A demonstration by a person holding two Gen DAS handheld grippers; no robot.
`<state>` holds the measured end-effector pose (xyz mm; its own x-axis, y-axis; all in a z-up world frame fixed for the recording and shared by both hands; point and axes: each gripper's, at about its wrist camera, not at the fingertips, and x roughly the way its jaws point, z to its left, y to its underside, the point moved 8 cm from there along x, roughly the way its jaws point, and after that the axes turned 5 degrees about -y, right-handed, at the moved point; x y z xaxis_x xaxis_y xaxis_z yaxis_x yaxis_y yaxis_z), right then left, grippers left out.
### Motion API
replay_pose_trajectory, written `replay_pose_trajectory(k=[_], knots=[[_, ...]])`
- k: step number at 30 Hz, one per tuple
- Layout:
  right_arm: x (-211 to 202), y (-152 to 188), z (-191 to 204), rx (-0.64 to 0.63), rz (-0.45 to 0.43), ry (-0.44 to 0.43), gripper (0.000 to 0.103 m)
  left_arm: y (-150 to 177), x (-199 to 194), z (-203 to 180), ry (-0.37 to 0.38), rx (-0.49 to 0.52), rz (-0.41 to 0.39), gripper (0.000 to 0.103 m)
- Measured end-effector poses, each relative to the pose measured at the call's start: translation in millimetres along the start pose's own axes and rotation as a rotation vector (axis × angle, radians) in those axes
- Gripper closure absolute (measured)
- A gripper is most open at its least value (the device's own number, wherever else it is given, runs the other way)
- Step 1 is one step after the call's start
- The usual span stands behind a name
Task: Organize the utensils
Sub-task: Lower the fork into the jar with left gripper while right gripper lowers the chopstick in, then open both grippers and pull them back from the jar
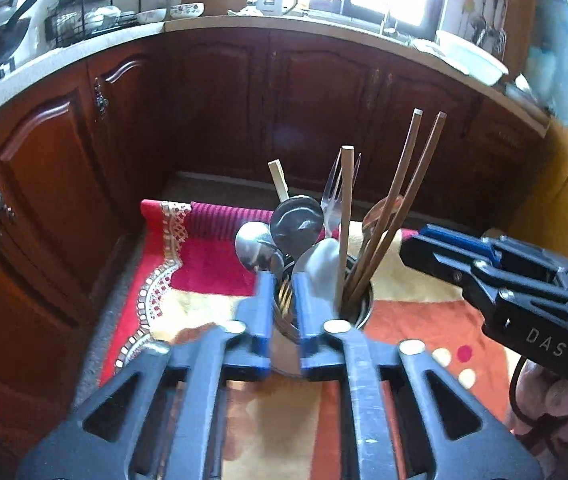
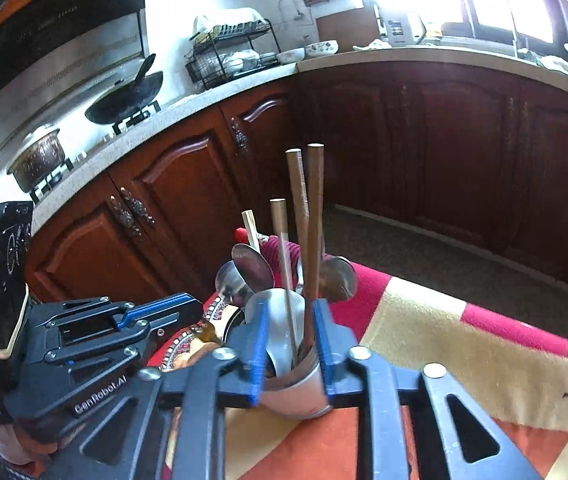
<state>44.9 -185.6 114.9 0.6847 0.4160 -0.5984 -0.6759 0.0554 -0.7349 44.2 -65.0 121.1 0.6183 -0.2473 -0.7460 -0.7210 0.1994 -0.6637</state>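
Note:
A metal utensil cup [image 1: 358, 312] stands on a patterned cloth [image 1: 204, 264] and holds several spoons [image 1: 296, 222], a fork [image 1: 334, 196] and brown chopsticks [image 1: 404, 200]. My left gripper [image 1: 282, 280] sits close in front of the cup with a narrow gap between its blue fingers; a fork handle shows in the gap, and I cannot tell if it is gripped. In the right wrist view my right gripper [image 2: 290, 320] is partly open with its fingers on either side of the cup [image 2: 296, 392], spoons [image 2: 252, 268] and chopsticks [image 2: 308, 220].
The cloth [image 2: 444, 320] covers a table. Dark wooden cabinets [image 1: 244, 100] with a light countertop [image 2: 204, 100] curve behind. A wok [image 2: 124, 100], a pot [image 2: 40, 156] and a dish rack [image 2: 232, 56] stand on the counter. A white basin [image 1: 472, 56] sits at the right.

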Motion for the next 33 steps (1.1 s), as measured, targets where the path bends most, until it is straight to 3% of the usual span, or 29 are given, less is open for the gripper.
replay_pose_trajectory(k=[1, 2, 11, 18, 33], knots=[[-3, 2, -1, 0.006, -0.002, 0.000, 0.079, 0, -4, 1, 0.008, -0.016, -0.010, 0.058], [-7, 4, -3, 0.011, -0.002, 0.002, 0.079, -1, -8, 1, 0.021, -0.030, -0.018, 0.055], [-35, 17, -8, 0.035, -0.018, 0.026, 0.078, -1, -40, -2, 0.063, -0.094, -0.058, 0.046], [-53, 23, 1, 0.019, -0.038, 0.080, 0.065, 10, -66, -5, 0.013, -0.105, -0.093, 0.045], [-61, 48, 13, -0.032, -0.034, 0.190, 0.061, 42, -77, -11, -0.083, -0.130, -0.094, 0.045]])
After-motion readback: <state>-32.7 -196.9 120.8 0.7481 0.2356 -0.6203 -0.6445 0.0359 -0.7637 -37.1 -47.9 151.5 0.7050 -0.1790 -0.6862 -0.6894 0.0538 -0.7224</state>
